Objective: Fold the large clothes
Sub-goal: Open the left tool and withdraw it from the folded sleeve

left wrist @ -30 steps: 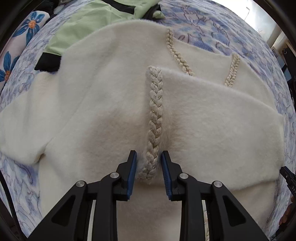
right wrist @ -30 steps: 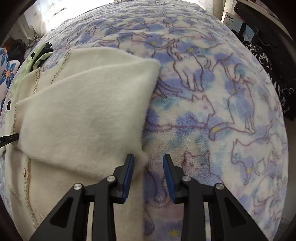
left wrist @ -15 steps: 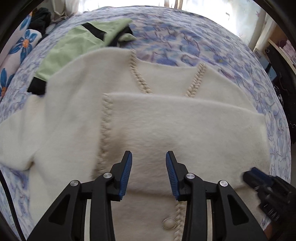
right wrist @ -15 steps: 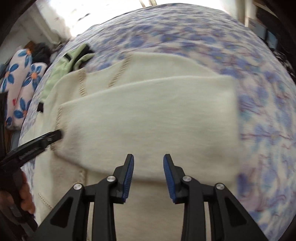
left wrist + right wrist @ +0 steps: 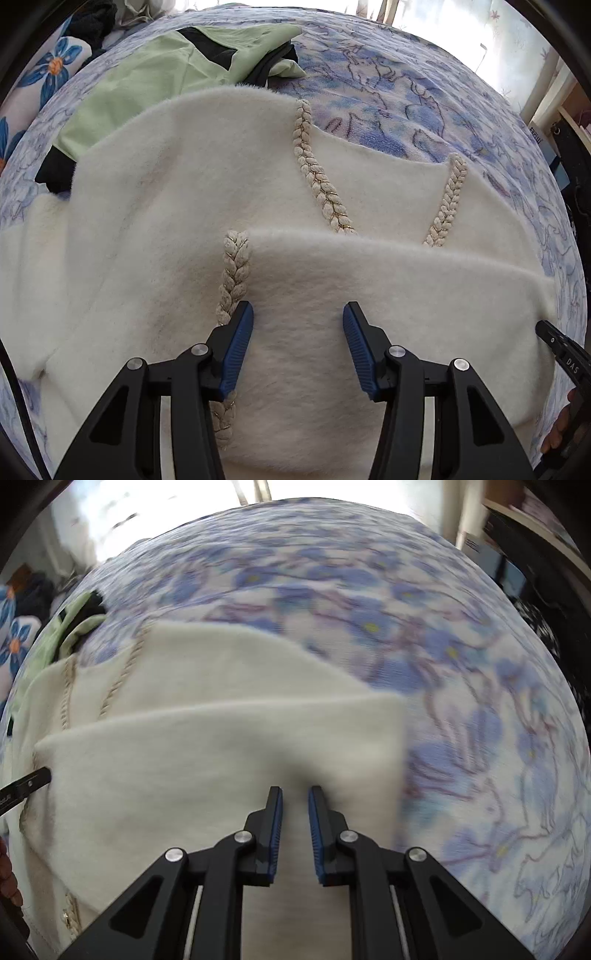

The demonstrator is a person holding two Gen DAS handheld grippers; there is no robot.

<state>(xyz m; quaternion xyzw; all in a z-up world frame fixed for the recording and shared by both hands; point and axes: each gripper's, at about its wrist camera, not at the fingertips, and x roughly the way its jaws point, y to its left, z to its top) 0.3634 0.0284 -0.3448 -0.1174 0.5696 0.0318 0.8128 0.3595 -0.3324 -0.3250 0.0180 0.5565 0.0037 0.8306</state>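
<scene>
The left gripper [image 5: 297, 316], jaws just spread, hovers empty over the cream cardigan's [image 5: 155, 221] folded sleeve [image 5: 388, 280]. The right gripper [image 5: 295, 798], jaws just narrowed, seems to pinch that sleeve near its fold. The sleeve's long axis runs between them, across the bed [image 5: 461, 664].
</scene>
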